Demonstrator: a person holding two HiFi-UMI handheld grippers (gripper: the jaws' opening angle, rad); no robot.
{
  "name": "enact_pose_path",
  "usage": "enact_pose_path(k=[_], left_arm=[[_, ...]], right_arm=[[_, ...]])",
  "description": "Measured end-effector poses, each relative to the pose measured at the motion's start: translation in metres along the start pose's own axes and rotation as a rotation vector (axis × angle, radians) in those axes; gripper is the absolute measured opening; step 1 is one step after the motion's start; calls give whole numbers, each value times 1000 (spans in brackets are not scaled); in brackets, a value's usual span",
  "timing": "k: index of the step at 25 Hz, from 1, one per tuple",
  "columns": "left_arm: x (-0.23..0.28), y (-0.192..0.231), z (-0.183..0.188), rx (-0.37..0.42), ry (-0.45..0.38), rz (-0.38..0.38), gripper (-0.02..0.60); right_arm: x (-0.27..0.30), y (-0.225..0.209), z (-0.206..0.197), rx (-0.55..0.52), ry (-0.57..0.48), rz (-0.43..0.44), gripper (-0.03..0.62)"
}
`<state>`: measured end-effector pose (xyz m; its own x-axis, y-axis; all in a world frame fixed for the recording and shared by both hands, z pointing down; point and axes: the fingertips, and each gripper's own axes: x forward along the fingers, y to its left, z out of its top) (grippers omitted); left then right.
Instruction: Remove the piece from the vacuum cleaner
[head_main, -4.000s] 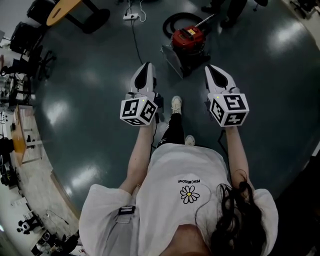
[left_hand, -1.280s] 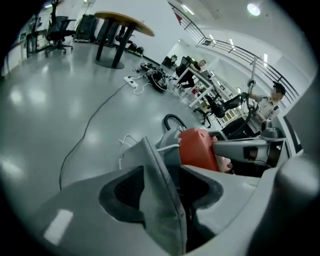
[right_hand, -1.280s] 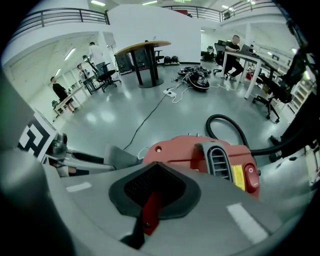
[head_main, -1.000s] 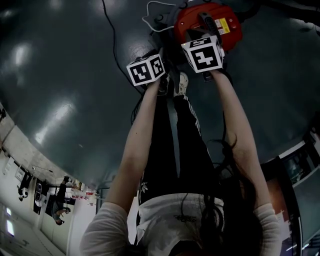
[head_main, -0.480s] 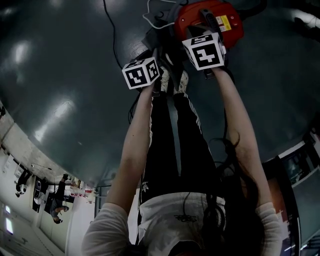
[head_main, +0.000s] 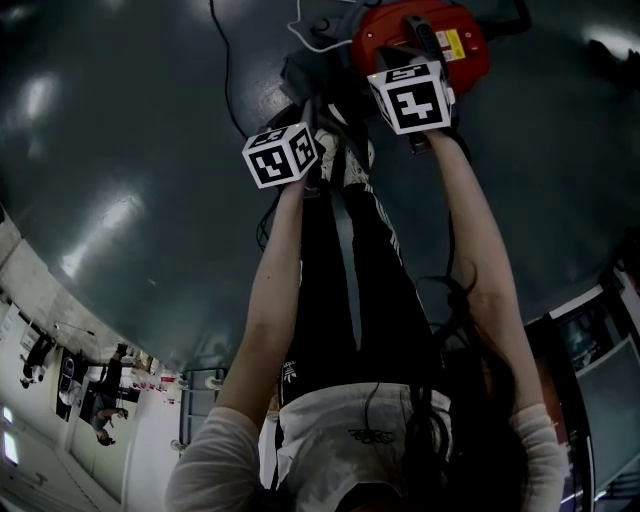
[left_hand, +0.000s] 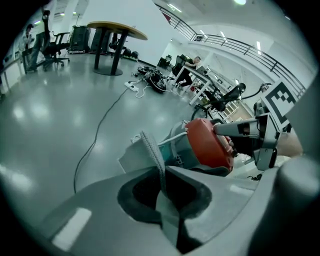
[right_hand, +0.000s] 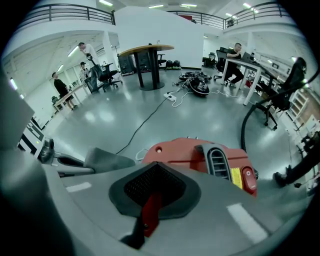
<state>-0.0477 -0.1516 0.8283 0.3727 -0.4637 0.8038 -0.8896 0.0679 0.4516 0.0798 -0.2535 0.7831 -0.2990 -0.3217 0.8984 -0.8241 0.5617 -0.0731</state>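
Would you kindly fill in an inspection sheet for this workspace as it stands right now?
Surface: glossy grey floor, with lamp reflections.
Job's things: red vacuum cleaner on the floor just beyond the person's shoes; a grey ribbed strip and a red tab are gripped.
Clutter: heap of gear on the floor farther off.
Grippers: left gripper shut on the grey ribbed strip; right gripper shut on the red tab.
Cables: black cable runs across the floor to a white power strip; black hose beside the vacuum.
Surroundings: round table, office chairs, people at desks, railed gallery.
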Motion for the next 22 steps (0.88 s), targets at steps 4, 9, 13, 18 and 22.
enact_pose_path(k=[4,9,13,18,22], left_arm=[[-6,4,-5,-17,-13,9,20],[-10,6,-12,-25,-14,18,20],[-20,21,-25,-43,-14,53,18],[-39,39,-29,3,-41,58,18],[-47,44,-21,-10,-89,69,18]], right_arm=[[2,2,-1,-8,10,5,25],[0,0,0,-71,14,-11,25],[3,-1,-4,-39,19,-13,25],[1,-3,-3,-18,11,-32,23],[0,-2,0,-22,8,-54,23]])
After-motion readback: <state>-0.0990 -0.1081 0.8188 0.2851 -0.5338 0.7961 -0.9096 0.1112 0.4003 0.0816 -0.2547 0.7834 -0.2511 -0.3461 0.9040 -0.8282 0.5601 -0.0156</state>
